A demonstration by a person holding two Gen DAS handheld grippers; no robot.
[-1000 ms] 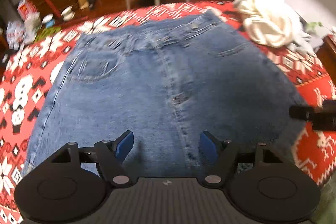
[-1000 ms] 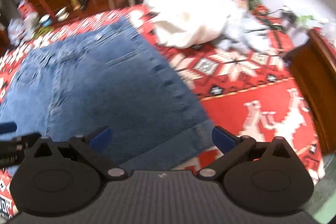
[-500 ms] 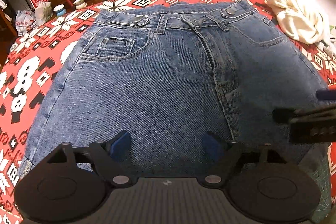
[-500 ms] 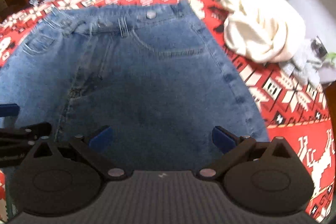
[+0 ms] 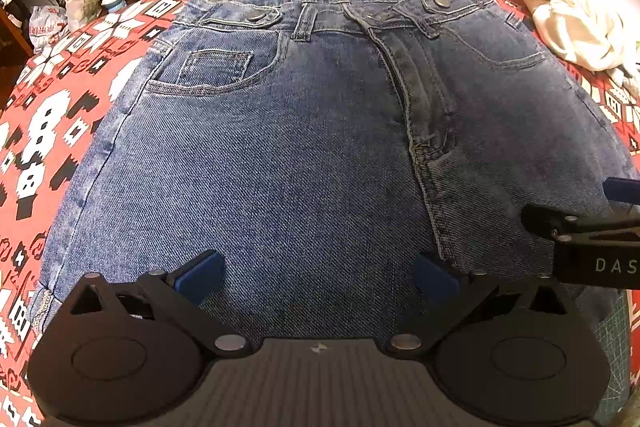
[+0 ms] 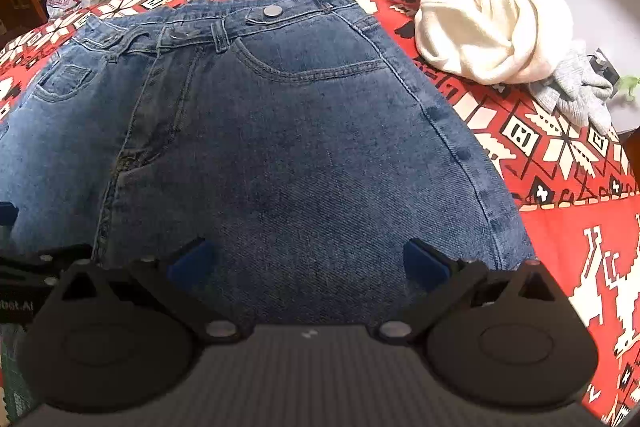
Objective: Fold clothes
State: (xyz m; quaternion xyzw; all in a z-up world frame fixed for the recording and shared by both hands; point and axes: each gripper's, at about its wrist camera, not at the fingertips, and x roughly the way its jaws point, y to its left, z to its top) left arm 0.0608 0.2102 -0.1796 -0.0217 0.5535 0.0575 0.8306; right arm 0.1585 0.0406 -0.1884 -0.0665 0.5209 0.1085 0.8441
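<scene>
The left gripper (image 5: 318,277) has just been opening its jaws, and now they stand wide apart with only flat denim under the gap and nothing pinched. The right gripper (image 6: 306,263) is wide open too and holds nothing, and since a second ago both have come down closer to the blue jeans (image 5: 320,147), which lie spread flat right in front of them on the red patterned cloth (image 5: 44,131). I think both are getting ready to grab the near edge and fold it toward the waistband.
</scene>
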